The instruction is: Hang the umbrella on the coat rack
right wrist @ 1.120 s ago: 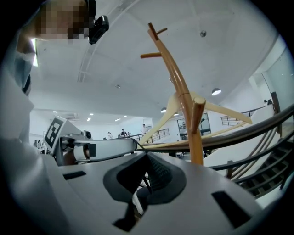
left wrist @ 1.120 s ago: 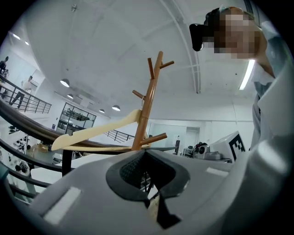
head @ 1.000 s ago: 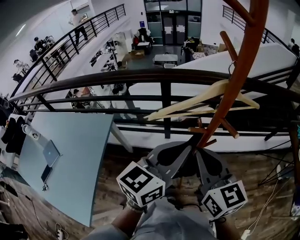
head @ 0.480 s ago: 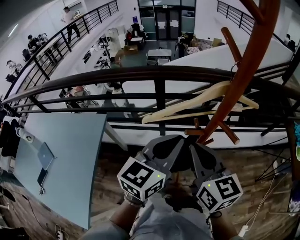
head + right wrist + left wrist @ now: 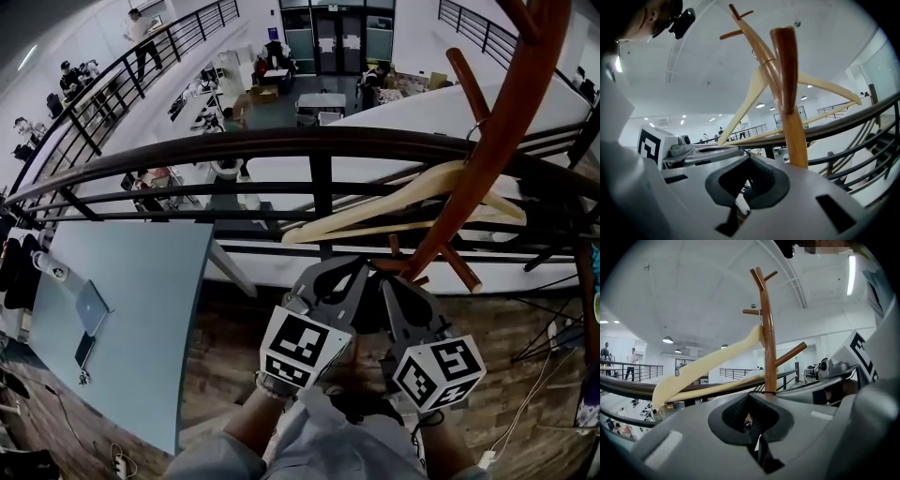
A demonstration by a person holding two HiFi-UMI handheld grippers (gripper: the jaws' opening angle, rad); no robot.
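Left gripper [image 5: 750,398] and right gripper [image 5: 750,159] clamped on thin strap [image 5: 763,393], apparently spreading its loop for coat rack peg [image 5: 787,93] at 1 o'clock

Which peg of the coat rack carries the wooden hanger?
The middle peg, slanting up from the coat rack's pole: the hanger hooks at its base. The lower pegs hold no hanger.

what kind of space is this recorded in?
Probably an upper mezzanine in an open-plan office or lab. A dark railing overlooks desks on a floor below, and a table with a laptop stands on this level near the coat rack.
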